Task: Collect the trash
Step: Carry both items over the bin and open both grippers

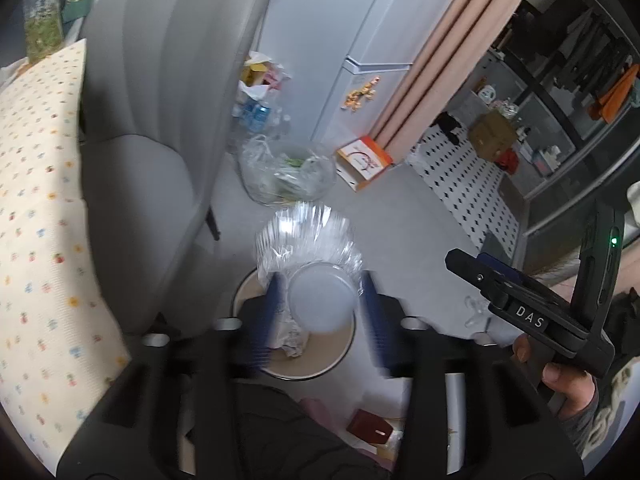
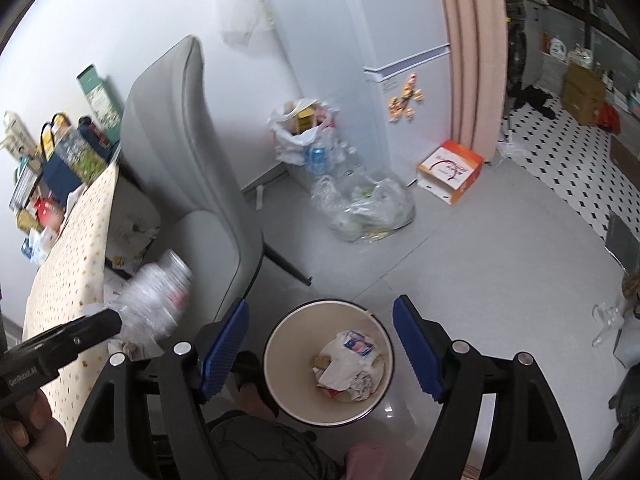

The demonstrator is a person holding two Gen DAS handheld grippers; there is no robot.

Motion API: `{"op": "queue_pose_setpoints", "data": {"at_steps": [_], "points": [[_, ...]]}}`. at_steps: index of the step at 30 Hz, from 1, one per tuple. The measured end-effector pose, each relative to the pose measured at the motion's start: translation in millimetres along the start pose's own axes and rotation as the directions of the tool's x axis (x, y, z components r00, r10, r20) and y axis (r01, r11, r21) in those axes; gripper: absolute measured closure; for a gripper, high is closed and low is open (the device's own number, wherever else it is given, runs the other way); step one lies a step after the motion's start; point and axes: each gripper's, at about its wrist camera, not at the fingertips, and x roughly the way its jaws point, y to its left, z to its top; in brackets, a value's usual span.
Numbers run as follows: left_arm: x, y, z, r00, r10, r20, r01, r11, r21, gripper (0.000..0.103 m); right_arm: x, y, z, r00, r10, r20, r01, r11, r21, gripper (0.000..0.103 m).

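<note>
My left gripper (image 1: pixel 322 300) is shut on a crumpled clear plastic bottle (image 1: pixel 310 256) and holds it above a round cream bin (image 1: pixel 344 354) on the floor. In the right wrist view the same bottle (image 2: pixel 156 296) shows blurred at the left, over the chair and table edge. My right gripper (image 2: pixel 320 344) is open and empty, hovering above the bin (image 2: pixel 280 340), which holds crumpled paper and wrappers (image 2: pixel 352 368). The right gripper also shows at the right of the left wrist view (image 1: pixel 476 266).
A grey chair (image 2: pixel 188 168) stands left of the bin beside a table with a dotted cloth (image 2: pixel 72 264). A clear bag of trash (image 2: pixel 364 208), a white bag with bottles (image 2: pixel 308 136), an orange box (image 2: pixel 450 172) and a fridge (image 2: pixel 400 60) lie beyond.
</note>
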Motion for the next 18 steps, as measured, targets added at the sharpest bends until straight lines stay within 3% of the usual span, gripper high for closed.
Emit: {"op": "queue_pose_setpoints", "data": {"at_steps": [1,3,10,18], "points": [[-4,2,1,1.0,0.002,0.025,-0.002,1.0,-0.012,0.019,-2,-3,1,1.0,-0.003,0.003,0.003,1.0,0.005,0.03],[-12,8,2,0.998,0.004,0.063,-0.003,1.0,-0.023,0.015,-3,-5,1,1.0,-0.005,0.007,0.005,1.0,0.01,0.03],[-33,44,8,0.995,0.012,0.097,-0.001,0.993,-0.118,0.007,3,11,-1,1.0,0.025,-0.012,-0.025,1.0,-0.014,0.03],[-75,80,-5,0.983,0.076,0.166,-0.045,0.982,-0.183,0.006,5,47,-1,0.997,0.074,-0.02,-0.075,0.995,-0.069,0.023]]}}
